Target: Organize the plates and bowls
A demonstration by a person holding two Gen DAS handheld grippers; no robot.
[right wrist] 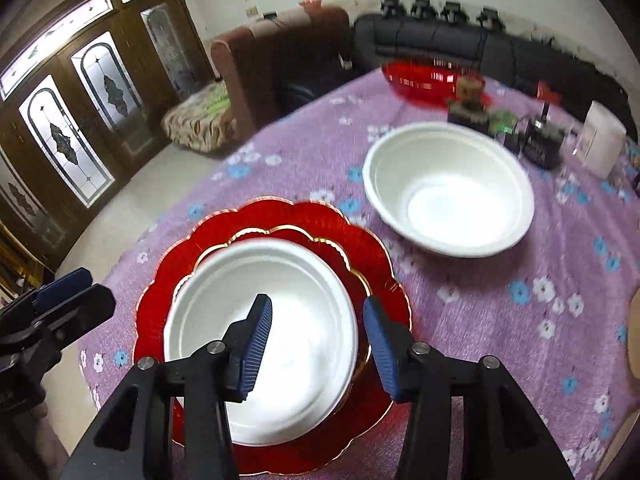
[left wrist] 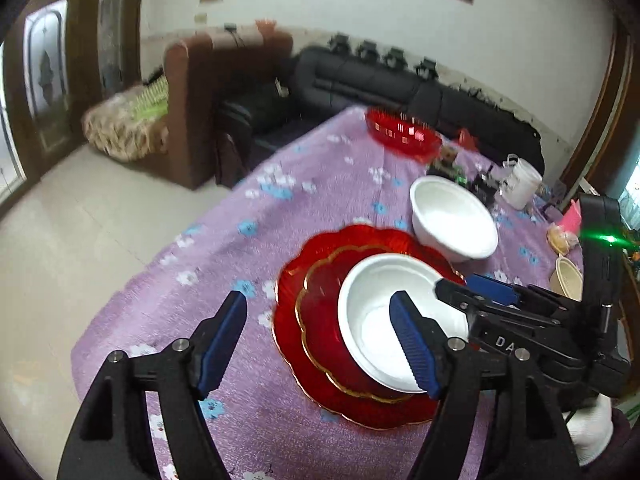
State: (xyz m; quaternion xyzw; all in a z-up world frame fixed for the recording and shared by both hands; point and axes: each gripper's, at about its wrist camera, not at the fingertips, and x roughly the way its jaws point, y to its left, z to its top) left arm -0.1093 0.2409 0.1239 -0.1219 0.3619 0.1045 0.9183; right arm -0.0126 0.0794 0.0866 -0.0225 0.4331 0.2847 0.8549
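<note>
1. Both sets of jaws stand apart and hold nothing: the left gripper [left wrist: 320, 340] gapes wide above the purple cloth, and the right gripper [right wrist: 318, 348] hovers, spread, over the near bowl's right rim. Each finger is black plastic faced with a ribbed blue pad.
2. Furthest left on the table sits the big plate [right wrist: 168, 292], glossy red with a scalloped, gold-lined edge.
3. On it rests a smaller plate [right wrist: 304, 236] of the same red, scalloped and gilt-edged.
4. Stacked on top is the near bowl [right wrist: 260, 340], round, matte white, with a ridged lip.
5. Just to the right, apart from the stack and directly on the cloth, stands the far bowl [right wrist: 448, 192], also white, deeper, with a rolled rim.
6. Under everything lies the tablecloth [right wrist: 480, 320], fuzzy lilac fabric dotted with blue and white flowers.
7. At the far edge sits a shiny red basket [right wrist: 420, 76]; right of it stands a white tub [right wrist: 600, 138].
</note>
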